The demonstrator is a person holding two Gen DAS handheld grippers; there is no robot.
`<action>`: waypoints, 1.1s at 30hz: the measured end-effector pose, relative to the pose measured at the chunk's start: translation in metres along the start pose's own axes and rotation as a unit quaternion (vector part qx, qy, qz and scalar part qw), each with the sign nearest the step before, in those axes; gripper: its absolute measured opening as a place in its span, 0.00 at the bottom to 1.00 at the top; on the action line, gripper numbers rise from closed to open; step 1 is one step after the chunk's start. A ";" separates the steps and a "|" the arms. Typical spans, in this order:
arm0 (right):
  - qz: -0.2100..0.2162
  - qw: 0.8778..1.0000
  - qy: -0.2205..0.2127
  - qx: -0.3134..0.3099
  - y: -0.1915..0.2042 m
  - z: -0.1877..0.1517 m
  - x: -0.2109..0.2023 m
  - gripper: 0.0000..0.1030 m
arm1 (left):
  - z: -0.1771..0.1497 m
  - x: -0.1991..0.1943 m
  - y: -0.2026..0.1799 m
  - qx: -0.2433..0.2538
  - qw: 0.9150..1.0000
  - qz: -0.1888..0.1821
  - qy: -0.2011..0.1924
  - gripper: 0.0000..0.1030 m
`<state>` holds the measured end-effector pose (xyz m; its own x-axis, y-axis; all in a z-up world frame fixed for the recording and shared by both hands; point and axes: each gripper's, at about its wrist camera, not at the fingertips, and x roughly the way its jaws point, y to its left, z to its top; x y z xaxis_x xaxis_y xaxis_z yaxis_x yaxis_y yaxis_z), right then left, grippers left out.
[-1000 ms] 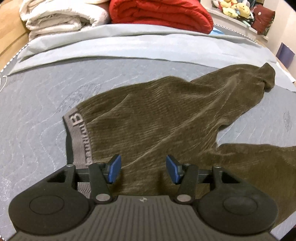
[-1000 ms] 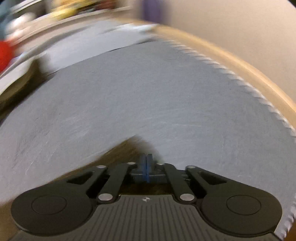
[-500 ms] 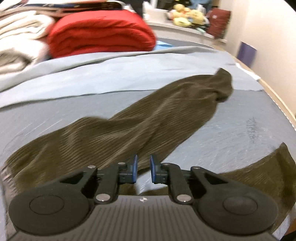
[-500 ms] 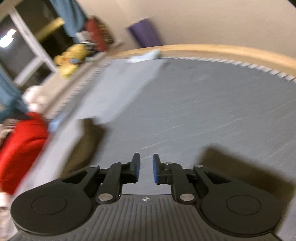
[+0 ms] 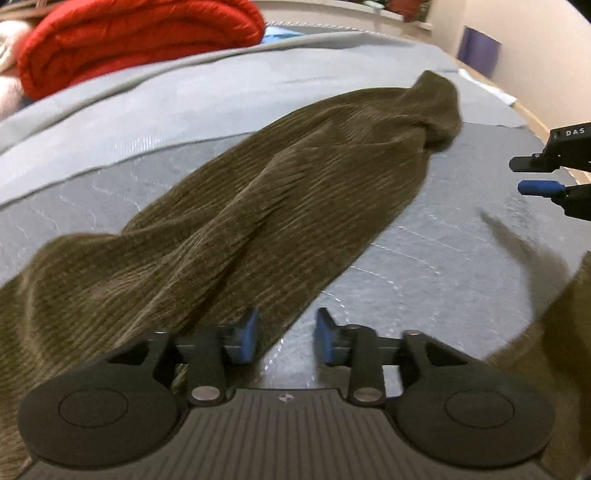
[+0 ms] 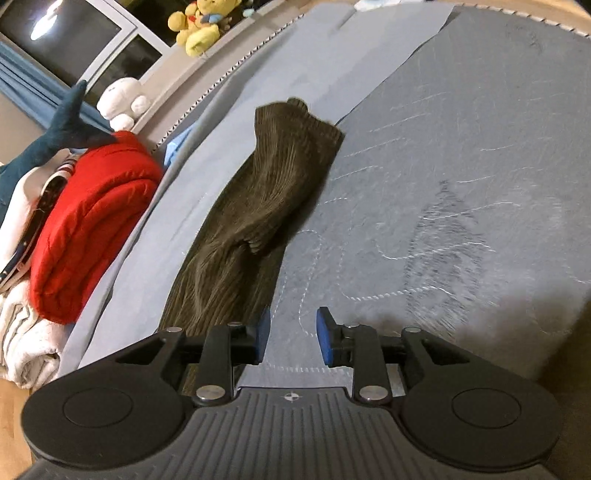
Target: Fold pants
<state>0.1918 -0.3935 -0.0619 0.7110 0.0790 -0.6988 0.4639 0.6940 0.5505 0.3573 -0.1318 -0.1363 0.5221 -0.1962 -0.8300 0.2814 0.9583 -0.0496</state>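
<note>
Olive-brown ribbed corduroy pants (image 5: 280,206) spread on the grey quilted bed cover (image 6: 461,177), one leg running away to a bunched cuff near the pale blue sheet (image 5: 155,110), the other leg showing only as a dark flap at the right edge of the left wrist view. Not yet folded; rumpled along the length.

Left claw (image 5: 284,338) low over the near edge of the leg, jaws opening, bare quilt between them, one blue pad just at the fabric's hem, nothing gripped. Right claw (image 6: 293,338) likewise released and opening, over bare quilt just beside the same leg, also seen side-on at the far right of the left view, clear of the cloth.

Probably best done so: take the leg by its edges with both claws, well apart along its length; pinch through both layers of corduroy; lift only enough to clear the quilt; lay it over the other leg with cuffs matched, then smooth out the mid-leg ridge. Risk of dragging the whole garment if only one layer is caught.

Beyond: folded red quilted blanket (image 6: 88,221), white towels (image 6: 26,332), plush toys (image 6: 199,26) on the window ledge, wooden bed frame, beige wall.
</note>
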 end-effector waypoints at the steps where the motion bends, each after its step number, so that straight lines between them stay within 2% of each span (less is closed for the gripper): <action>1: -0.001 1.000 0.002 -0.005 0.000 0.003 0.011 0.29 | 0.000 0.006 0.002 -0.003 1.000 0.007 -0.002 0.48; 5: 0.010 1.000 0.006 0.019 -0.013 0.013 0.060 0.29 | -0.003 0.024 0.006 0.017 0.999 0.031 -0.015 0.48; 9: 0.046 0.999 0.005 0.022 -0.019 0.024 0.102 0.31 | -0.009 0.029 0.000 0.064 0.997 0.029 -0.025 0.61; 11: 0.052 0.999 0.009 0.015 -0.018 0.024 0.122 0.32 | -0.014 0.033 -0.008 0.102 0.993 0.044 -0.033 0.61; 14: 0.061 0.998 -0.010 -0.016 -0.005 0.026 0.135 0.32 | -0.013 0.034 -0.009 0.110 0.992 0.057 -0.035 0.16; 15: 0.062 0.998 -0.012 -0.018 -0.001 0.027 0.139 0.32 | -0.010 0.031 -0.007 0.103 0.992 0.061 -0.034 0.12; 19: 0.071 0.997 -0.021 -0.009 0.010 0.026 0.152 0.32 | 0.000 0.002 -0.011 0.093 0.993 0.042 -0.062 0.10; 23: 0.075 0.996 -0.036 0.013 0.012 0.026 0.159 0.32 | 0.005 -0.054 -0.012 0.088 0.990 -0.004 -0.111 0.09; 26: 0.096 0.993 -0.035 0.053 0.005 0.026 0.160 0.37 | -0.003 -0.074 -0.002 0.069 0.991 -0.020 -0.117 0.08; 28: 0.108 0.991 -0.028 0.077 0.000 0.026 0.161 0.37 | -0.005 -0.076 0.000 0.074 0.991 -0.022 -0.112 0.08; 29: 0.112 0.990 -0.024 0.087 -0.002 0.026 0.160 0.36 | -0.005 -0.075 -0.003 0.080 0.990 -0.020 -0.110 0.08; 31: 0.109 0.989 -0.020 0.101 -0.004 0.028 0.157 0.08 | -0.006 -0.071 -0.006 0.097 0.990 -0.017 -0.103 0.08; 33: 0.100 0.989 -0.033 0.106 -0.008 0.032 0.143 0.05 | -0.001 -0.066 -0.007 0.102 0.990 -0.018 -0.097 0.08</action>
<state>0.3061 -0.4109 -0.1515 0.8292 0.1472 -0.5392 0.4066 0.5030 0.7626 0.3196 -0.1254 -0.0816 0.6476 -0.2852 -0.7066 0.4499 0.8915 0.0525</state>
